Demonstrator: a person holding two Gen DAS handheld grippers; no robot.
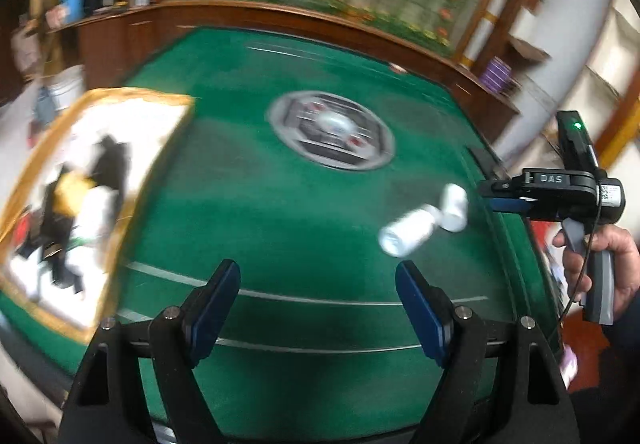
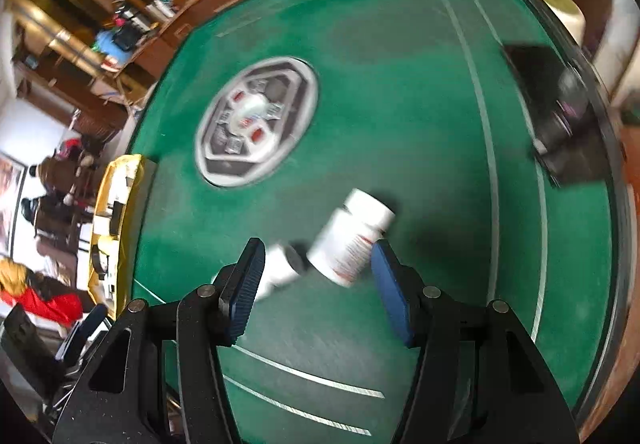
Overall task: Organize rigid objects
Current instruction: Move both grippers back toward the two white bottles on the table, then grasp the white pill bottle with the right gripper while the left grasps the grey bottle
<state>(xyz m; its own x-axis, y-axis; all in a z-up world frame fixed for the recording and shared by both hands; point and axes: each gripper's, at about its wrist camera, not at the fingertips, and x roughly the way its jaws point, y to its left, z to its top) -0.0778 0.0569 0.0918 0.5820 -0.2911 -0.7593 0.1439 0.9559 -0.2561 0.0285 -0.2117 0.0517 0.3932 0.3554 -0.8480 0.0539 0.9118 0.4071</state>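
My left tool (image 1: 318, 308) hangs over the green felt-topped bench (image 1: 304, 228) with its 2 blue-padded fingers spread wide and nothing between them. My right tool (image 2: 318, 286) is likewise spread, its fingers (image 2: 244, 288) flanking 2 white plastic bottles without pinching either.

Taking the round silver control panel (image 1: 332, 134) set in the middle of the bench as my landmark: in the left wrist view, the larger white plastic pill bottle (image 1: 408, 234) lies on its side on the near-right of the panel, and the smaller white bottle (image 1: 454, 208) touches or almost touches it on the side farther from the panel, toward the bench's right rim. In the right wrist view the larger bottle (image 2: 352, 240), carrying a red-printed label, lies tilted just below the panel, its lower end close to my right tool's right-hand pad; whether it touches, the blur hides. The smaller bottle (image 2: 280, 268), with a dark end, lies beside it, against or just behind the left-hand pad.

To the left of the panel, a shallow gold-rimmed tray with a white base (image 1: 96, 100) rests on the bench, holding black, yellow and white items too smeared to name. My right tool's black body (image 1: 560, 192) sits right of the panel, beyond the bottles, gripped by a hand (image 1: 612, 264).
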